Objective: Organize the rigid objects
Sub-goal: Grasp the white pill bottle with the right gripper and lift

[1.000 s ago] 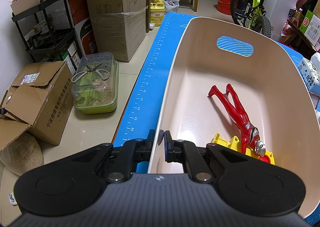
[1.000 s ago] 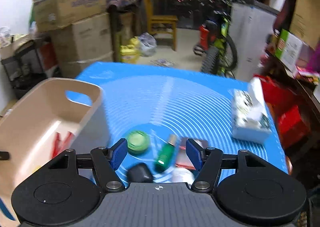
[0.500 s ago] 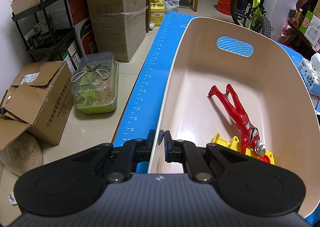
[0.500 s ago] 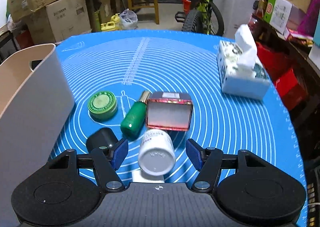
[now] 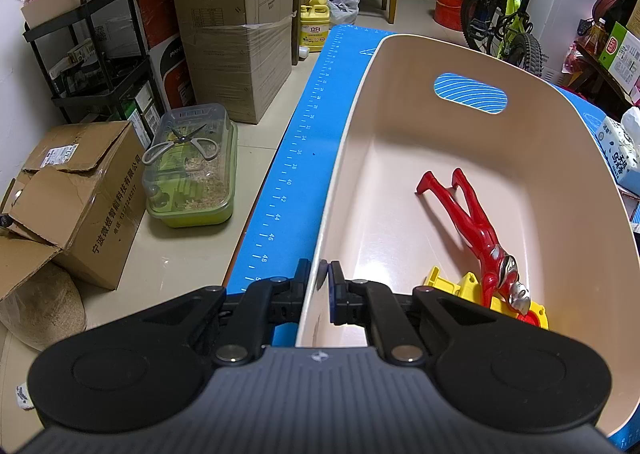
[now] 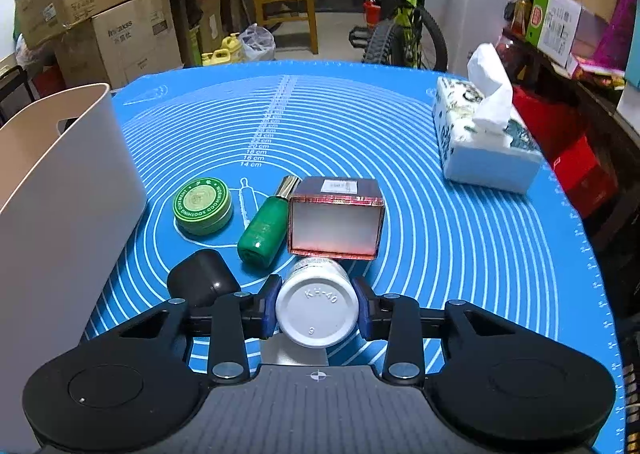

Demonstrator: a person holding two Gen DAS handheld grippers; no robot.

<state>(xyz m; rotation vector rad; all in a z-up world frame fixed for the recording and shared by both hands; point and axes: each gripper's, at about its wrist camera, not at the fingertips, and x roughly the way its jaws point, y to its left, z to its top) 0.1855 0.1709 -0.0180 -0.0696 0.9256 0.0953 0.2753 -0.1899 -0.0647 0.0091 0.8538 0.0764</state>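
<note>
On the desk's blue measuring mat, the right gripper has closed its blue pads against both sides of a white plastic jar lying on its side, base toward the camera, so the jar is clamped between them. Just beyond the jar stands a pink-edged clear box, touching or nearly touching it. Beside the box lies a green bottle with a gold cap, then a round green tin, and a black rounded object sits near the gripper's left finger. A tissue box rests well apart at the mat's right side. The left gripper is pinched nearly closed on the near rim of the beige bin, one finger outside the wall and one inside. Inside the bin lie a red figurine and, partly under it, a yellow toy.
</note>
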